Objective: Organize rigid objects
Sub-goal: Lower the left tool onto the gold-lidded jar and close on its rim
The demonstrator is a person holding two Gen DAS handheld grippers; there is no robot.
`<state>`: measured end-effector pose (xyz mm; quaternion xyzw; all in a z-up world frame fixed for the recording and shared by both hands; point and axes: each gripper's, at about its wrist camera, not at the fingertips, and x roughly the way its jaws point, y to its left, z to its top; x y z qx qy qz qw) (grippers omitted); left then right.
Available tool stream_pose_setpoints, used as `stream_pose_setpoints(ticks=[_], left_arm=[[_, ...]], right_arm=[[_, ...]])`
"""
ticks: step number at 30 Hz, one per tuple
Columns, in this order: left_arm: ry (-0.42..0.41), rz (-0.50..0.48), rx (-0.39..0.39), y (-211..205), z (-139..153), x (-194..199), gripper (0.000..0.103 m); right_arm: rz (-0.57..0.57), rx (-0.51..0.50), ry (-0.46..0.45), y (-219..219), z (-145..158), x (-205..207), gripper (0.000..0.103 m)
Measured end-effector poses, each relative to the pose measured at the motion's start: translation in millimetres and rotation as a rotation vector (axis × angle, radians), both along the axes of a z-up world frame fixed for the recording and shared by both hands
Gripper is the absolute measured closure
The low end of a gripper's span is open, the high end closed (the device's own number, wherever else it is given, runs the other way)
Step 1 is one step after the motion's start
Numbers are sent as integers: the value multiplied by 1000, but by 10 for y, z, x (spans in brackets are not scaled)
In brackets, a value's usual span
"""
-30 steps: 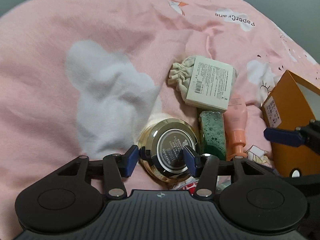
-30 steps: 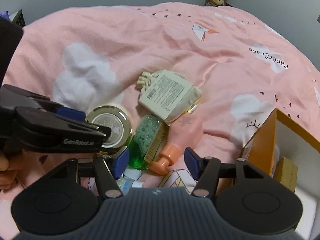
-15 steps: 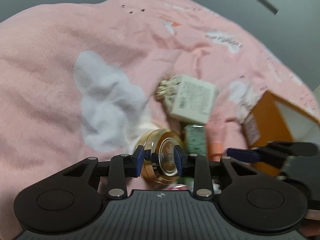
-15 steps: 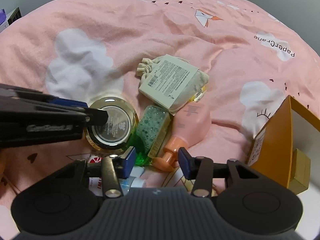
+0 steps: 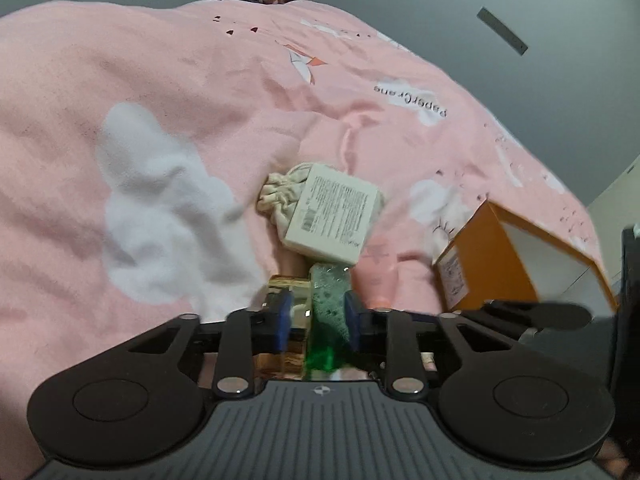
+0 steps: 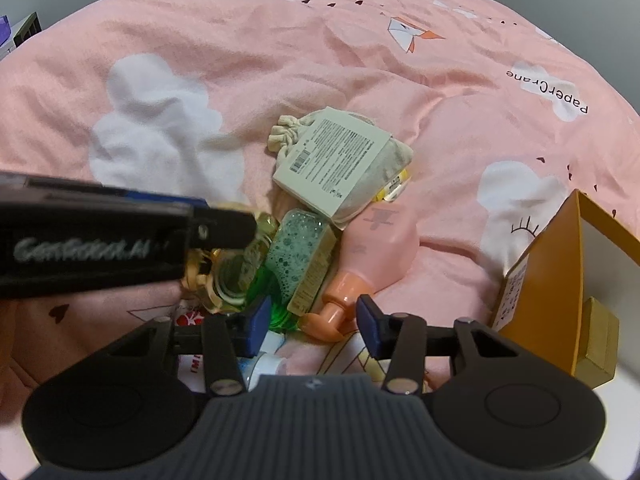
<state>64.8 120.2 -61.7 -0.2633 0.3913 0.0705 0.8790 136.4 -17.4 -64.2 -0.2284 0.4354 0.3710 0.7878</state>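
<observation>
Reading the two wrist views, I find the left gripper [image 5: 314, 322] nearer the gold-lidded jar [image 6: 236, 268]: its jaws are closing on the jar, which is tipped with its axis across them. The jar lies on the bed [image 6: 280, 80], touching the green bottle [image 6: 296, 256]. The right gripper [image 6: 312, 322] hangs part-open around the pink bottle [image 6: 376, 256] cap; contact is unclear. The orange box [image 6: 552, 280] stands to the right.
</observation>
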Motion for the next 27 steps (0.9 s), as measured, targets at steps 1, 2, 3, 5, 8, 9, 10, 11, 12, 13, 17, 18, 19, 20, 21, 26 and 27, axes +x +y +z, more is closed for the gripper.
stream_pose_setpoints(ticks=[1,2,3,5,8,9,10,11,12,13,17,18,19,20,21,26,27], left_arm=[[3,12,3,5,-8,-6,76],[7,23,-9,34,-17,-14,76],[15,38,-18,61,-27,-21,76],[33,69,-15,108,-53,-44,76],[72,94,5,138,-88,-66,76],[89,107,15,142,-94,-71,73],[95,112,17,150,-100,-77,73],[110,116,23,155,-103,-79,72],[132,122,30,157,-113,-74,72],[150,126,39,153,-125,-61,72],[194,117,70,135,-213,-14,60],[199,109,73,130,-237,6,58],[203,104,75,124,-257,25,54],[208,99,77,119,-280,47,51],[211,93,75,116,-302,71,47],[202,79,32,150,-383,149,41],[191,73,19,161,-389,145,44]], right_arm=[[-2,1,2,1,-1,3,56],[-1,0,2,8,-3,1,56],[1,-2,-1,12,-1,-4,56],[5,-2,-2,19,-3,-18,56],[8,-7,-11,41,-12,-36,54],[11,-9,-16,48,-13,-42,53],[11,-9,-17,55,-13,-44,53],[11,-8,-19,60,-13,-45,52],[10,-7,-21,61,-12,-45,52],[10,-7,-21,63,-13,-45,52],[9,-5,-16,45,-19,-36,52],[8,-5,-16,38,-19,-34,52],[7,-4,-17,33,-17,-33,52],[7,-3,-17,30,-15,-31,52],[7,-1,-17,29,-13,-30,52],[24,-4,-27,50,-13,-66,52],[25,-7,-30,50,-13,-71,52]])
